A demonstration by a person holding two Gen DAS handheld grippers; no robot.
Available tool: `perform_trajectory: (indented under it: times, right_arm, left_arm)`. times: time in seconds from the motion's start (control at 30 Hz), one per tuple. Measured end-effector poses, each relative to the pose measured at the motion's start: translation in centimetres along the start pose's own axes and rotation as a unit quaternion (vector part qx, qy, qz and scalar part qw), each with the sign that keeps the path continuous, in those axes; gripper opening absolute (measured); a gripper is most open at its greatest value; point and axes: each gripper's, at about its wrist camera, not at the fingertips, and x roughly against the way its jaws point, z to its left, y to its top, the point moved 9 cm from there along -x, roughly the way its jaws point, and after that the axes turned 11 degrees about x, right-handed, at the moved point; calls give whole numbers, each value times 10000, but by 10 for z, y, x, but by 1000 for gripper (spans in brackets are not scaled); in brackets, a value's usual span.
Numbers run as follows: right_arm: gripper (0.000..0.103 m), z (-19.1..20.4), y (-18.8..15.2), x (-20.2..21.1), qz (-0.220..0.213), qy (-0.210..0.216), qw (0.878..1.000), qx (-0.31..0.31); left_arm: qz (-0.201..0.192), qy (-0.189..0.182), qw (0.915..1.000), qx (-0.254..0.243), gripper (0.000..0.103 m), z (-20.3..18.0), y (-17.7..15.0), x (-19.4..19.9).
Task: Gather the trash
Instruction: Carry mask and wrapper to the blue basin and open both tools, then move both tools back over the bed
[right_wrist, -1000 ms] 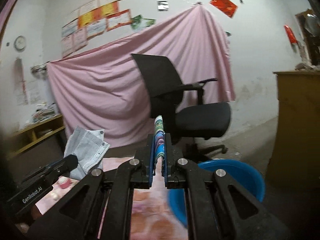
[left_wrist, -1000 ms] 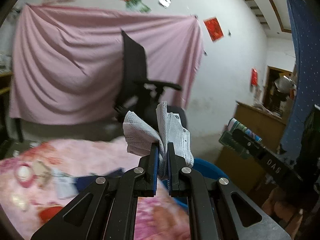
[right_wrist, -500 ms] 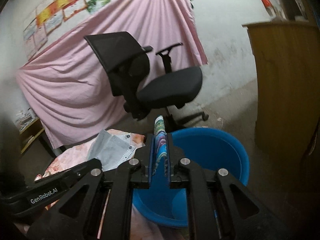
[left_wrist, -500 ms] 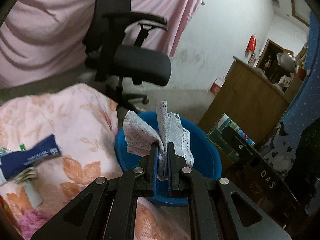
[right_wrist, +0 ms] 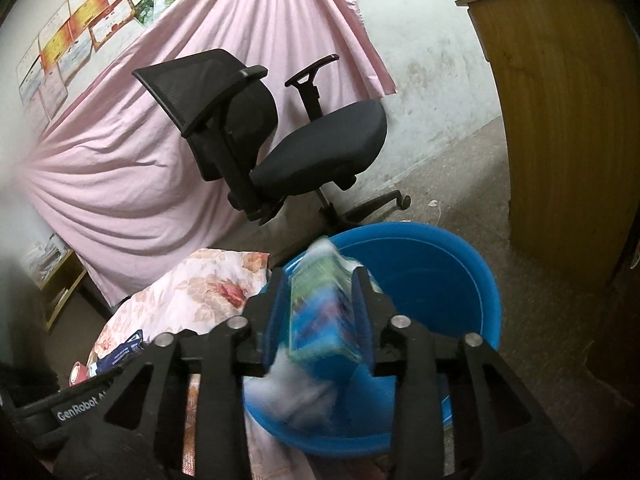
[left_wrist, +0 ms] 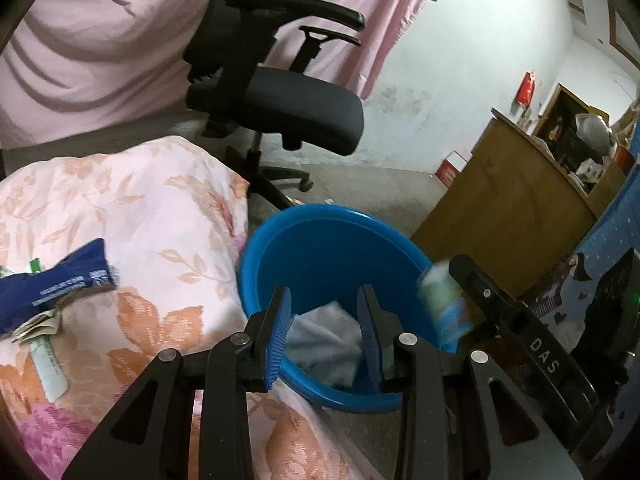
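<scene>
Left gripper (left_wrist: 325, 322) over the blue plastic basin (left_wrist: 280, 236), jaws apart and holding nothing; a crumpled pale face mask (left_wrist: 322, 340) lies inside the basin, seen between the open fingers. Right gripper (right_wrist: 319, 314) above the same basin (right_wrist: 460, 264), jaws apart; a green-and-blue printed wrapper (right_wrist: 320, 312) appears between them, motion-blurred, and whether either pad touches it cannot be told; it reads as loose and dropping toward the basin. The basin stands on the floor just beside the floral-covered bed (left_wrist: 152, 216). Still on the cover: a dark blue packet (left_wrist: 56, 284) resting on folded paper scraps (left_wrist: 36, 326), well apart from the basin. Handling, as judged: mask and wrapper are light, soft and easily crushed; neither is fragile, and a firm pinch anywhere on a raised fold should hold. The blue packet looks thin, limp and possibly slick-surfaced; the crimped end nearest the basin, or a puffed edge that stands off the cloth, would be the better place to seize it, since a flat approach risks catching the cover as well. An office chair (left_wrist: 280, 92) and a wooden cabinet (left_wrist: 500, 208) stand behind.
</scene>
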Motion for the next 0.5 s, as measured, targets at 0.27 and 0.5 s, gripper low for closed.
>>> perform_trajectory:
  times: [0.27,0.5]
  right_arm:
    - [79,9,9,9,-225,78,9997,80]
    - [101,35,31,37,-855,194,9954,378]
  left_arm:
    - [-790,105,9968,12,45,5,15,39]
    - [-1690,325,9851,-50,68,18,30,94]
